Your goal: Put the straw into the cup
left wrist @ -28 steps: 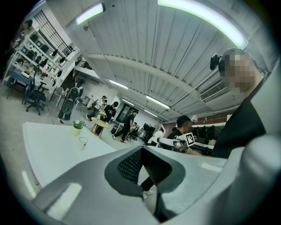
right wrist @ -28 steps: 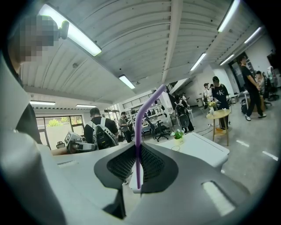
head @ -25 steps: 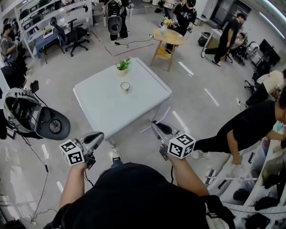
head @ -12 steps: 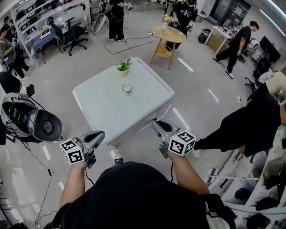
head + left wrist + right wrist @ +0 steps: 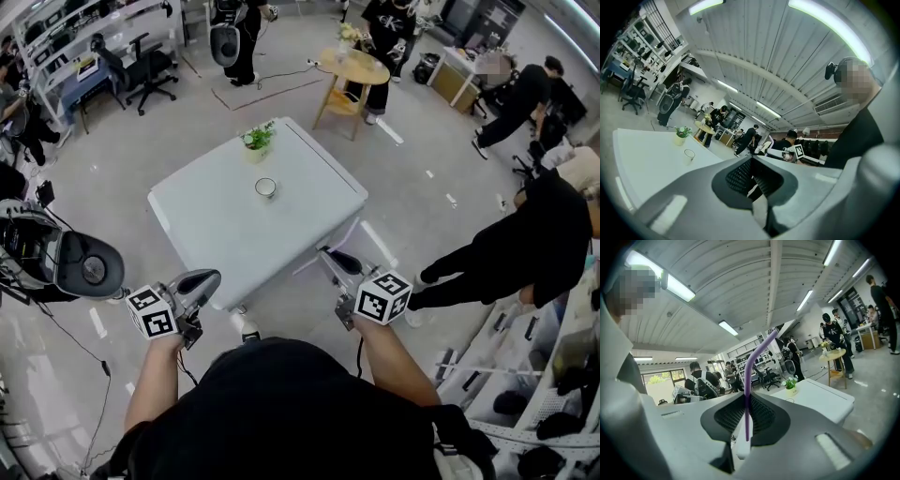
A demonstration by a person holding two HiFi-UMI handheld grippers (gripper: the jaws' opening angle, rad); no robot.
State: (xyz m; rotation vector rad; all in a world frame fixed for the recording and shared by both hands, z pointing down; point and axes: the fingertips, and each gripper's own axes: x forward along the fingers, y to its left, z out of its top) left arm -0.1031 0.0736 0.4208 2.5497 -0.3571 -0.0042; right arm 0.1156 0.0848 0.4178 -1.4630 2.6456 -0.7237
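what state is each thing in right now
right claw, shut on the straw
straw, clamped low down, top bent over
left claw, shut, empty
cup, upright on the table, no straw in it
potted plant, upright, apart from the cup

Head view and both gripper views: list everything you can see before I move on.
table: one, white, straight ahead
cup: one, clear, mid-table
plant: one, green in a pale pot, at the table's far edge
round table: one, wooden, beyond the white table
chairs: at least two, black, far left
bystanders: several, mostly in black, around the room
straw: one, purple, in the right gripper
left gripper: grey, shut, empty, short of the table
right gripper: grey, shut on the straw, short of the table
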